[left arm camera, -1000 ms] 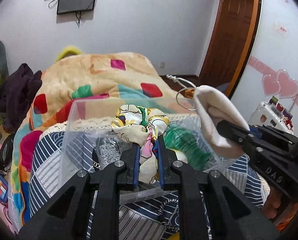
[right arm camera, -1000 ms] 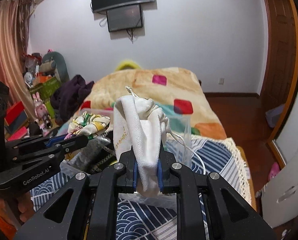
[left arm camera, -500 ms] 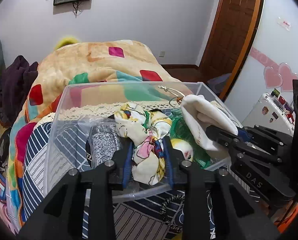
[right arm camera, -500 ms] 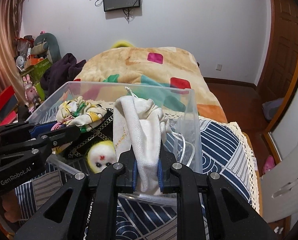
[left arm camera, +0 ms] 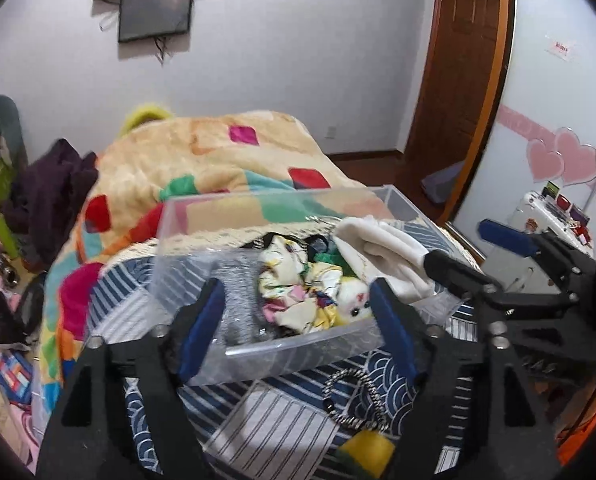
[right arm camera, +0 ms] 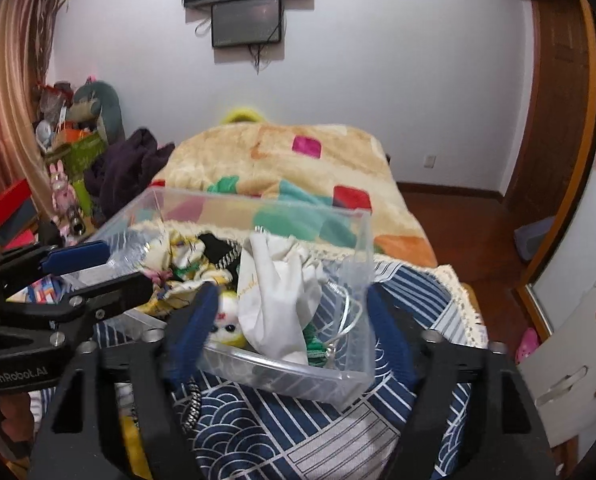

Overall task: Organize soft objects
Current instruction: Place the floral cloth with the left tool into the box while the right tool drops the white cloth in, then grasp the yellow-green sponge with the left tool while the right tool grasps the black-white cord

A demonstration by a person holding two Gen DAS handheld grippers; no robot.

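A clear plastic bin (left arm camera: 298,350) (right arm camera: 362,248) stands on the bed's blue patterned cover. Inside lie a floral cloth (left arm camera: 294,284) (right arm camera: 178,256), a white drawstring pouch (left arm camera: 382,248) (right arm camera: 274,304), a small yellow-white plush (left arm camera: 352,294) (right arm camera: 228,320), green fabric and a grey knit piece (left arm camera: 238,296). My left gripper (left arm camera: 298,300) is open and empty at the bin's near wall. My right gripper (right arm camera: 286,312) is open and empty, its fingers either side of the pouch; it also shows in the left wrist view (left arm camera: 478,252).
A black-and-white cord (left arm camera: 354,400) and a yellow item (left arm camera: 368,452) lie on the cover in front of the bin. A patchwork blanket (left arm camera: 202,160) covers the bed behind. Dark clothes (left arm camera: 50,196) and toys crowd the left side. A wooden door (left arm camera: 458,80) stands right.
Both grippers have opened. The floral cloth left the left gripper and the white pouch left the right gripper; both now lie in the bin. Both grippers have drawn back slightly.
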